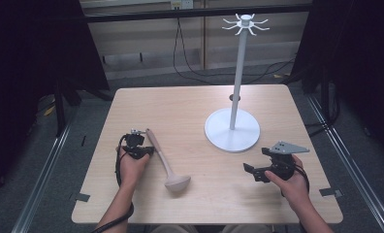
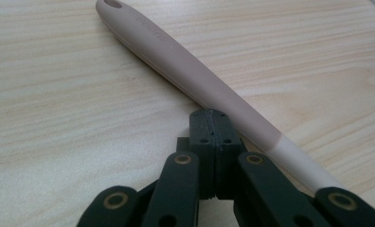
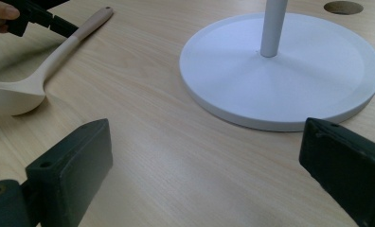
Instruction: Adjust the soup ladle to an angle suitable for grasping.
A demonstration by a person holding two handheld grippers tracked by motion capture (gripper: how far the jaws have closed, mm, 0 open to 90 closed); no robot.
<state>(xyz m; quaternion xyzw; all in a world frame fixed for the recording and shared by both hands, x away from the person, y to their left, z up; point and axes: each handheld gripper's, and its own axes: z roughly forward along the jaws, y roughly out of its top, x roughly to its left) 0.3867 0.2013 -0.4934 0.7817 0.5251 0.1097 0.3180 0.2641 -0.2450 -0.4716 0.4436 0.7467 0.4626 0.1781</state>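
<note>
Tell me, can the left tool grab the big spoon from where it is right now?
Probably yes. The left tool sits right beside the spoon's handle on the bare table, with nothing between them. But its jaws are shut next to the handle, not around it, so it would have to open first.

The ladle (image 2: 195, 80) looks matt, smooth plastic on a pale wood-grain table (image 1: 190, 107); the stand (image 1: 232, 130) is smooth white.

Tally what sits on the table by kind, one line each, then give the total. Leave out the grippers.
Ladle, beige, lying flat: 1
White hook stand, upright on a round base: 1
Total: 2
</note>
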